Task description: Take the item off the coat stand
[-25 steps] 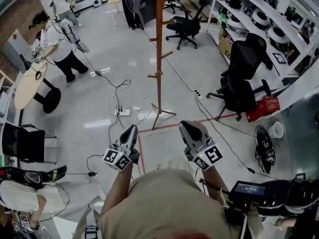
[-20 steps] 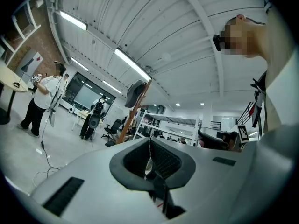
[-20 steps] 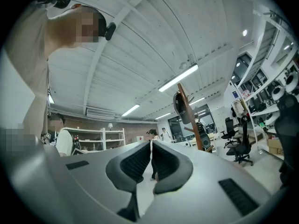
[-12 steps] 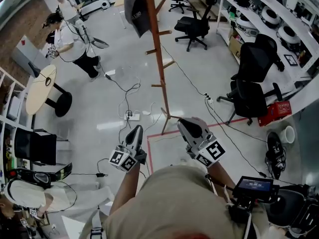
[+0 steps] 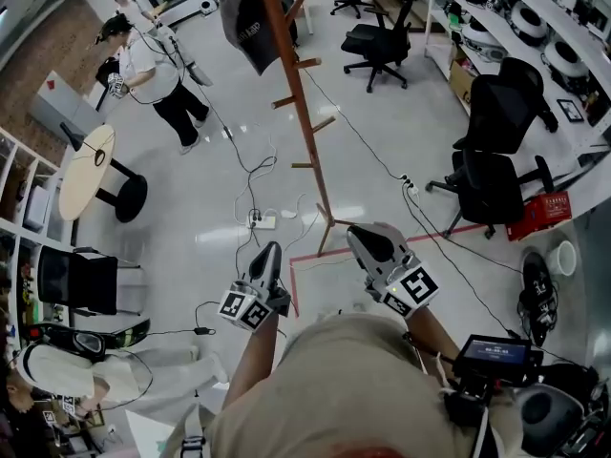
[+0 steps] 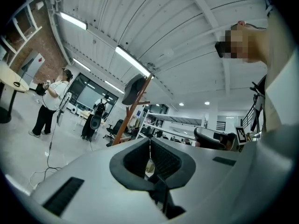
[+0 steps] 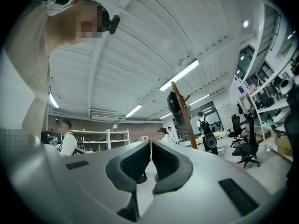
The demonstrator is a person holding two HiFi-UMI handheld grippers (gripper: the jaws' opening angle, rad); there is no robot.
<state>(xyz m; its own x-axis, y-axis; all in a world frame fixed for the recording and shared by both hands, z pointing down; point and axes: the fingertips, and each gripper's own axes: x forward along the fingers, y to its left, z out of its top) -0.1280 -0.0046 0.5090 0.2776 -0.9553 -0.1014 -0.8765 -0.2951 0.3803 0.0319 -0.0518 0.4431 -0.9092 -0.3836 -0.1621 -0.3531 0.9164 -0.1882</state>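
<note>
A tall wooden coat stand (image 5: 298,113) rises from the floor ahead of me, with a dark garment (image 5: 243,22) hung near its top. The same stand (image 6: 128,113) shows with the dark garment (image 6: 134,84) in the left gripper view, and the stand (image 7: 184,115) with the garment (image 7: 174,104) in the right gripper view. My left gripper (image 5: 270,254) is held low, short of the stand's base, shut and empty. My right gripper (image 5: 368,239) is beside it, also shut with nothing between its pads. Both point up and toward the stand.
Cables and a power strip (image 5: 260,220) lie on the floor by the stand's feet. Red tape (image 5: 334,248) marks the floor. Office chairs (image 5: 492,175) stand at the right, a round table (image 5: 84,170) at the left. A person (image 5: 158,74) stands beyond the stand at the far left.
The view has tilted and shifted so the stand's top and the garment show more fully. Both grippers stay shut and sit slightly nearer the stand's base.
</note>
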